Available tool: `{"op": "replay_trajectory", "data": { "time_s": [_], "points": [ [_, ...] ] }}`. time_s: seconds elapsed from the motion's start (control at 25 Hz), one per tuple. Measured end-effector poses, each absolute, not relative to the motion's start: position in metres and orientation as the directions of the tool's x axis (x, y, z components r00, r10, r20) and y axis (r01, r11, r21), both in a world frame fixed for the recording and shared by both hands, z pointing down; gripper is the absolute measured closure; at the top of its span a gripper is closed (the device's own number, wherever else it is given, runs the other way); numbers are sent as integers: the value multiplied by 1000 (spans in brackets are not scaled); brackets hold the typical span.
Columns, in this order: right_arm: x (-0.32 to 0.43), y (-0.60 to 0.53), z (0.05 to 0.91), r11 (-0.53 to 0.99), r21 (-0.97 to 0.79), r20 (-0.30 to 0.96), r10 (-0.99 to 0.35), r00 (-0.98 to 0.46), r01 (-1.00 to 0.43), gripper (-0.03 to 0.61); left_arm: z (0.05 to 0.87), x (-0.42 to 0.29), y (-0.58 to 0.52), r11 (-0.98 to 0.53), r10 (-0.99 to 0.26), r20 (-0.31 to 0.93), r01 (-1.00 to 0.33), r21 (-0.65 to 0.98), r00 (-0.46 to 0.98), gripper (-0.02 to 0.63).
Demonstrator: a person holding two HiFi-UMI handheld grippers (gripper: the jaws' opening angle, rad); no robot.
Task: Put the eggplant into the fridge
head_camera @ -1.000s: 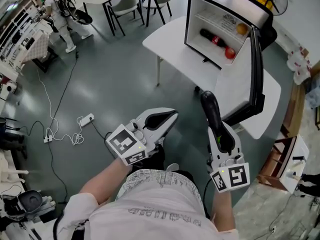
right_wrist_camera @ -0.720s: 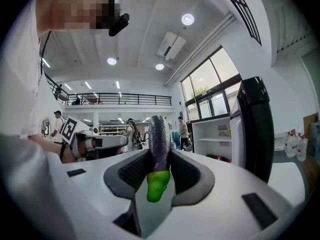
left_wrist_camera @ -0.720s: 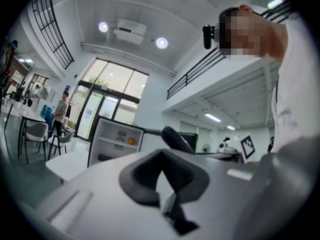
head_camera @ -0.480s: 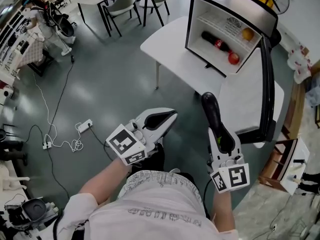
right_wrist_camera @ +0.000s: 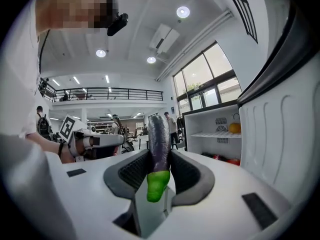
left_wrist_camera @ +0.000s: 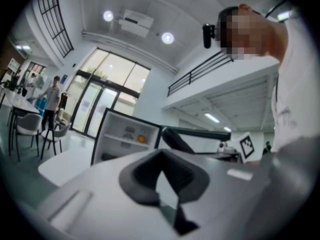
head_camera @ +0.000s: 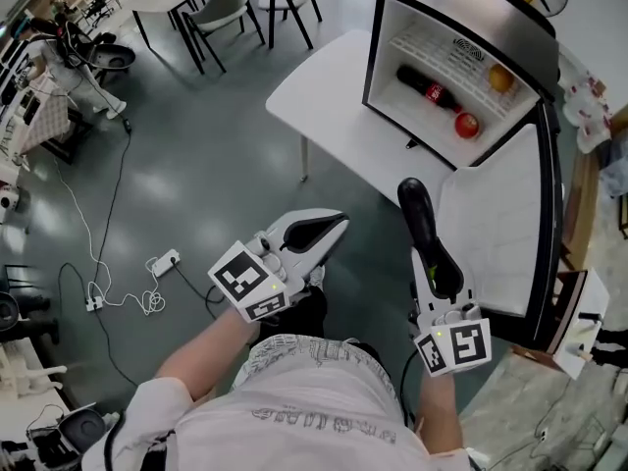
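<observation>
Overhead, fridge: a small fridge (head_camera: 471, 8) stands on a white bench (head_camera: 324, 96) with its door (head_camera: 500, 224) swung wide open. Inside lie a bottle (head_camera: 422, 81), a red fruit (head_camera: 467, 124) and an orange (head_camera: 501, 78).
Head view, eggplant: the eggplant (head_camera: 422, 229) is not yet in the fridge. It sits in the right claw (head_camera: 435, 263), over the floor in front of the fridge, beside the open door, with its dark tip aimed at the fridge.
Head view, left claw: the left claw (head_camera: 329, 226) is also in front of the fridge, further from the door than the right one, and carries nothing.
Left gripper view, claw: the left claw (left_wrist_camera: 162, 179) has its pads spread with only air between them. The fridge (left_wrist_camera: 107, 134) shows ahead, and the eggplant (left_wrist_camera: 175, 140) pokes up between claw and fridge.
Right gripper view, claw: the right claw (right_wrist_camera: 159, 169) is pinching the eggplant (right_wrist_camera: 159, 144) near its green stem end, and the purple body juts out toward the fridge (right_wrist_camera: 210, 121). The ribbed inner face of the door (right_wrist_camera: 280, 134) fills the side nearest this claw.
Step in hand: this looks like the carry toward the open fridge, with the grasp made and the placing not begun.
Next move: probably bring the right claw forward past the door's edge and into the fridge. It should stay low enough to pass under the shelf, settle the eggplant on a bare patch clear of the bottle and red fruit, and only then spread the pads.
</observation>
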State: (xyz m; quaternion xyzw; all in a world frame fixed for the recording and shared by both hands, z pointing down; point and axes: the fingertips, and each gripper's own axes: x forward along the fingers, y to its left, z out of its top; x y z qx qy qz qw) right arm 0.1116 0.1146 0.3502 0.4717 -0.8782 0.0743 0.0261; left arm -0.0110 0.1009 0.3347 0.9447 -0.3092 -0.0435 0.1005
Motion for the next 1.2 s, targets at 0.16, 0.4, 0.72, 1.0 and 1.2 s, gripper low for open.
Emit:
{"op": "replay_trajectory", "data": {
  "time_s": [0.16, 0.4, 0.72, 1.0, 1.2],
  "points": [
    [105, 87, 352, 531, -106, 127, -831, -541, -841, 449, 338, -18, 72, -793, -583, -19, -565, 229, 812, 606],
    [89, 39, 352, 501, -106, 145, -847, -512, -859, 449, 337, -35, 24, -806, -559, -11, -540, 242, 829, 607],
    [75, -8, 355, 461, -100, 162, -867, -472, -882, 449, 341, -46, -27, -830, -519, -4, -503, 241, 855, 606],
    [60, -48, 354, 427, -88, 185, -881, -436, -900, 449, 340, -59, -65, -850, -480, -2, -464, 250, 877, 607],
    [54, -69, 348, 407, -63, 187, -892, -412, -911, 449, 335, -66, -85, -861, -461, -7, -446, 244, 887, 606]
  ]
}}
